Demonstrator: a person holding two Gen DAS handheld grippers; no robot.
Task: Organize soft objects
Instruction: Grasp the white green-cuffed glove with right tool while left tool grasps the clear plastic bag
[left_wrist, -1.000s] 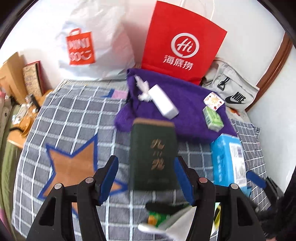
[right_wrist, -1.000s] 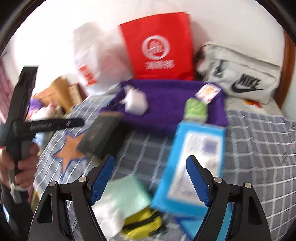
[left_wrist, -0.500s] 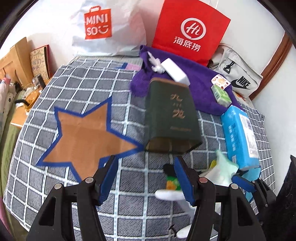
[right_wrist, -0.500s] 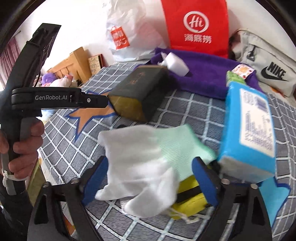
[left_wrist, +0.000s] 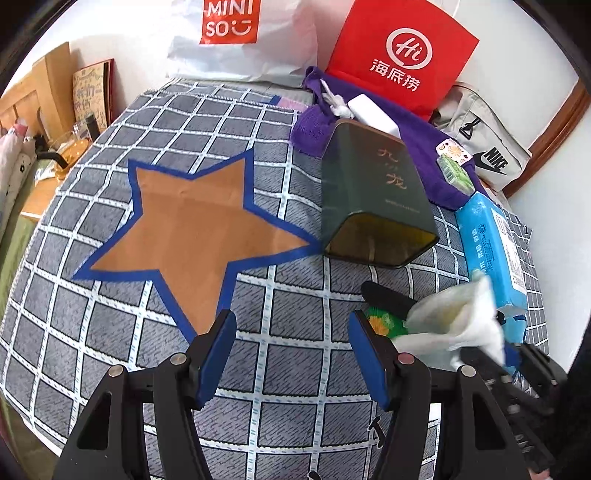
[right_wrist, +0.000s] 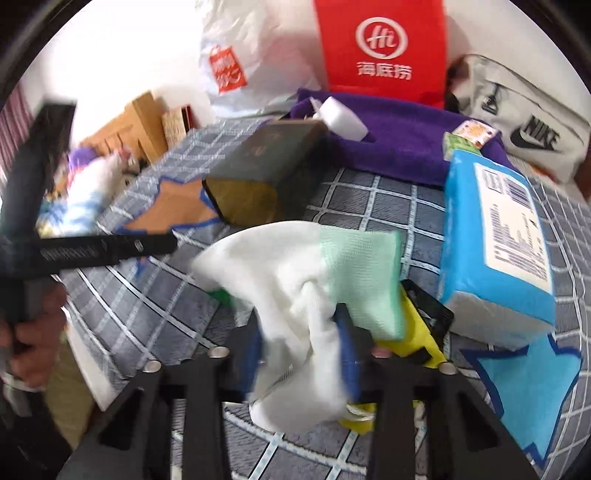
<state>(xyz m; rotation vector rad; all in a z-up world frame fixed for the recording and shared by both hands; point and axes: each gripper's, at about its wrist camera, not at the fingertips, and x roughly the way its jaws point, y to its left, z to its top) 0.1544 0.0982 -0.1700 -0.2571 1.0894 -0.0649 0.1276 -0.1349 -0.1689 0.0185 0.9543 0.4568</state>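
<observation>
A white and mint-green glove lies bunched on the checked bedcover, over a yellow pouch. My right gripper is closing its jaws, and its blue pads pinch the glove's white part between them. In the left wrist view the same glove shows at the lower right. My left gripper stands open over the cover with nothing between its fingers, just below the tip of a brown star patch. A purple towel lies at the back with a white foam block on it.
A dark green tin lies on its side beside the star. A blue tissue pack sits right of the glove, above a light-blue star patch. A red bag, a white bag and a grey Nike bag line the wall. A hand holds the left tool.
My right gripper's jaws went from wide apart around the glove to pinched on its white part. My left gripper sank toward the cover, and the green tin slid up and right in its view.
</observation>
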